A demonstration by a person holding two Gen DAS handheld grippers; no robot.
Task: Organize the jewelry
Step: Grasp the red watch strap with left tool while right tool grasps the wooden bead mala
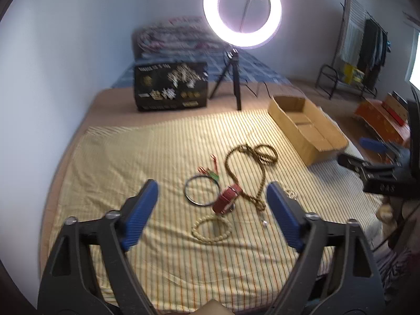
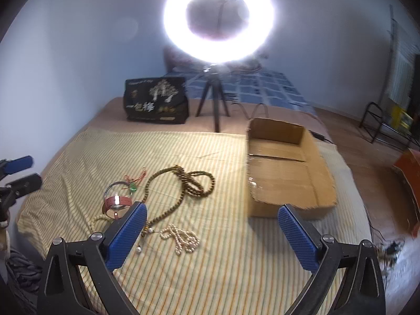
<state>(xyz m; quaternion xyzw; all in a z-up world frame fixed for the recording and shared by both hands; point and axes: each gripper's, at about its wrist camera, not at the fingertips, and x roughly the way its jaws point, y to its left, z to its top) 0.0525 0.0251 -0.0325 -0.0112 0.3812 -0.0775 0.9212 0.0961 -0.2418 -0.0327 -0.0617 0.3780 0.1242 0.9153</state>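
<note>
Both tongs hang spread and empty over the yellow striped bedsheet: left tongs point at the jewelry cluster, right tongs sit between the jewelry and the open brown cardboard box. Nothing gripped yet.

Jewelry lies loose mid-sheet, near but apart from the box, which is likely the drop target:
- long brown beaded necklace, looped and partly doubled over
- white pearl strand, bunched, just beside the right tongs' left pad
- cream beaded bracelet, flat ring shape
- red leather strap band, curled, resting by the thin dark metal bangle
- small green charm on red cord, touching the bangle edge

White ring light on black tripod stands behind, aimed at the sheet for lighting.

Black printed bag at the back carries large white Chinese characters; blur stops me reading them with confidence. No other legible text.
</note>
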